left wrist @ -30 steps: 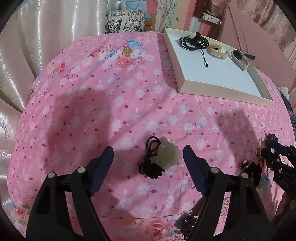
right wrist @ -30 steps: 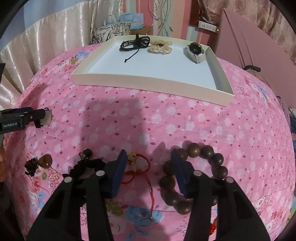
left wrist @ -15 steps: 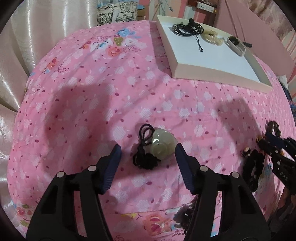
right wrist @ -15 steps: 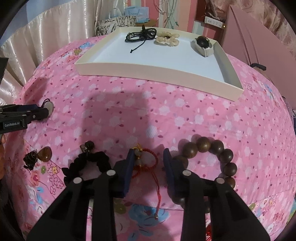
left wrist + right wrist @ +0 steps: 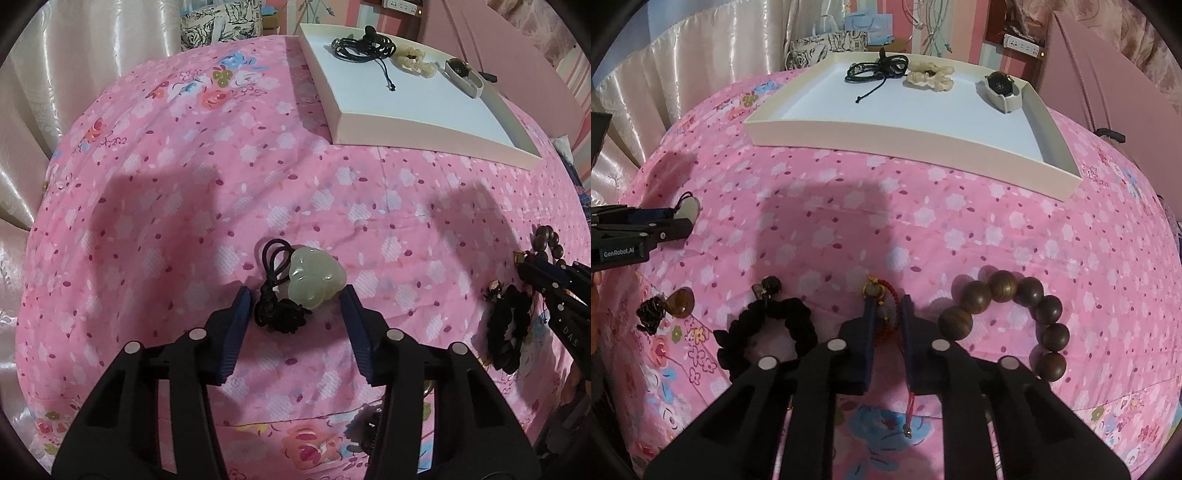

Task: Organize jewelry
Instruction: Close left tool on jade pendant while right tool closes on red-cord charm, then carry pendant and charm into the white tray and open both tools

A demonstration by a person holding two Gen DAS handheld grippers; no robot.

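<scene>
A pale green jade pendant (image 5: 316, 278) on a black cord (image 5: 275, 291) lies on the pink bedspread. My left gripper (image 5: 297, 295) is open, its fingers on either side of the pendant and cord. My right gripper (image 5: 886, 304) is shut on a red string bracelet (image 5: 882, 295) with a gold charm. A white tray (image 5: 849, 133) at the back holds a black cord necklace (image 5: 877, 68), a cream bracelet (image 5: 929, 75) and a watch (image 5: 1001, 88).
A brown bead bracelet (image 5: 1008, 317) lies right of my right gripper. A black scrunchie bracelet (image 5: 768, 332) and a small amber pendant (image 5: 677, 302) lie to its left. Curtains hang at the left, a pink headboard at the right.
My left gripper moved down over the jade pendant and narrowed around it. My right gripper closed from half open onto the red string bracelet.
</scene>
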